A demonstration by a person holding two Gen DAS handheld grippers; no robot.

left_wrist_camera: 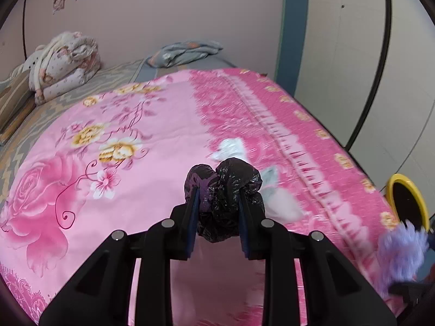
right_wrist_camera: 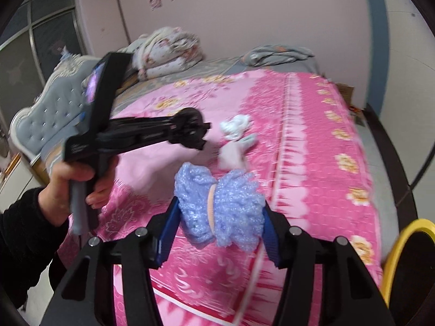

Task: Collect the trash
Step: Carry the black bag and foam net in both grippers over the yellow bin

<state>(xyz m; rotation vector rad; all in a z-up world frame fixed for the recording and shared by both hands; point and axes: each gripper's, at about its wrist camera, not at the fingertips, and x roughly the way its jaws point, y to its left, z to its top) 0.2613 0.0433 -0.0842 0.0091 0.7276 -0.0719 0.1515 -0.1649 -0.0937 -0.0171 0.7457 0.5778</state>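
My left gripper (left_wrist_camera: pixel 217 190) is shut on a crumpled black plastic bag (left_wrist_camera: pixel 231 187), held just above the pink floral bedsheet (left_wrist_camera: pixel 108 125). In the right wrist view that left gripper (right_wrist_camera: pixel 202 133) hangs over the bed, gripped by a person's hand (right_wrist_camera: pixel 68 182). My right gripper (right_wrist_camera: pixel 220 206) is shut on a lilac foam wrap (right_wrist_camera: pixel 231 206) with a tan band round its middle; the same wrap shows blurred as a lilac wad (left_wrist_camera: pixel 399 247) at lower right. A crumpled white paper (left_wrist_camera: pixel 231 148) (right_wrist_camera: pixel 236 126) and pale scraps (left_wrist_camera: pixel 282 203) (right_wrist_camera: pixel 231 157) lie on the sheet ahead.
A yellow-rimmed bin (left_wrist_camera: pixel 407 201) (right_wrist_camera: pixel 407 258) stands beside the bed's right edge. A folded quilt (left_wrist_camera: pixel 65 59) and a grey cloth (left_wrist_camera: pixel 185 53) lie at the far end. A grey tufted headboard (right_wrist_camera: pixel 46 114) is at left. A wall runs along the right.
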